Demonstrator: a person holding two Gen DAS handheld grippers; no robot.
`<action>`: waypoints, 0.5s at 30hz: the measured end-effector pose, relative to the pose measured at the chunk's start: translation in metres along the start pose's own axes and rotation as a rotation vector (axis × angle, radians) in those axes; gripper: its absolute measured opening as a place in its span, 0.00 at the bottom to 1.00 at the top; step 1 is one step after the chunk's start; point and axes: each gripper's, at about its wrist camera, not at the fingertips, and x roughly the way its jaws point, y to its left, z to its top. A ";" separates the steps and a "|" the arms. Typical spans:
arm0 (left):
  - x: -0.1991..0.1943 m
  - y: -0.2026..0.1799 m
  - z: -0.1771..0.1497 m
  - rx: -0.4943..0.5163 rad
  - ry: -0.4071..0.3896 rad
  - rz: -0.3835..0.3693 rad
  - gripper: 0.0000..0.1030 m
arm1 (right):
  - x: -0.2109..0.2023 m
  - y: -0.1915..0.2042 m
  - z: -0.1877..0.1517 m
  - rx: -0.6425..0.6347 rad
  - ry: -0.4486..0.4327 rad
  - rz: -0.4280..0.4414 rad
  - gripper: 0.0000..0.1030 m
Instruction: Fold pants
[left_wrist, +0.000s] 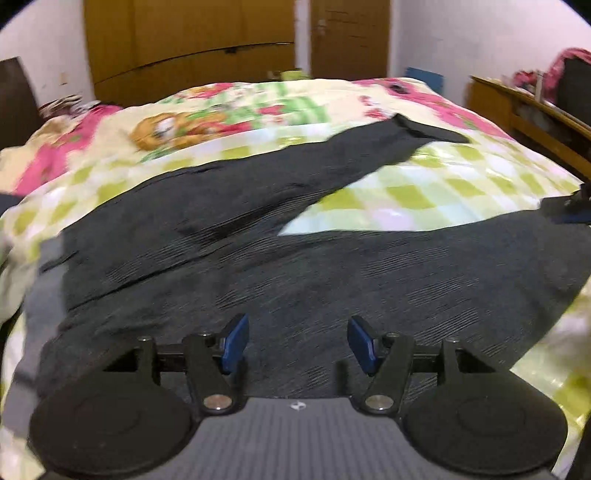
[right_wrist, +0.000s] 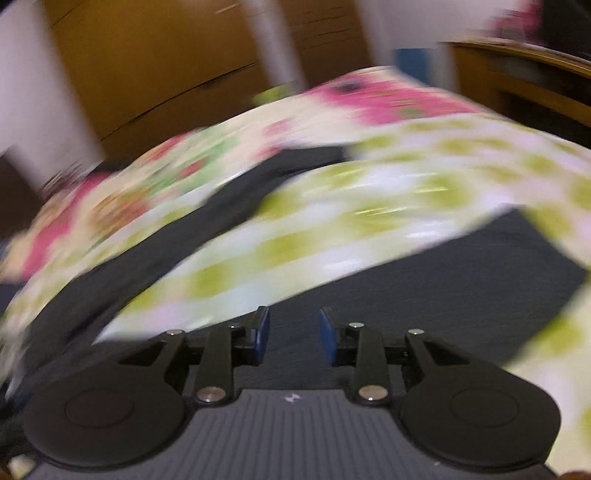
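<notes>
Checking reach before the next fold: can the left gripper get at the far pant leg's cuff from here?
Probably yes: the left gripper is open and empty, and nothing lies on the pants between it and the cuff, though it needs a long reach across the bed.

Each gripper, the left gripper (left_wrist: 297, 341) and the right gripper (right_wrist: 293, 334), has a grey ribbed body (left_wrist: 295, 439) bearing a small white mark at its front edge. Beside that body sit two round matte-black discs (left_wrist: 110, 424). From silver screws (left_wrist: 217, 402) at the body's front corners, black link arms run forward to blue-faced pads (left_wrist: 236, 341).
</notes>
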 end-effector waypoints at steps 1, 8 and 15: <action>-0.003 0.007 -0.005 -0.010 0.000 0.011 0.70 | 0.009 0.023 -0.006 -0.040 0.027 0.041 0.31; -0.015 0.051 -0.029 -0.090 0.028 0.068 0.70 | 0.042 0.130 -0.040 -0.222 0.170 0.173 0.32; -0.020 0.082 -0.040 -0.145 0.027 0.079 0.71 | 0.050 0.174 -0.056 -0.310 0.229 0.185 0.33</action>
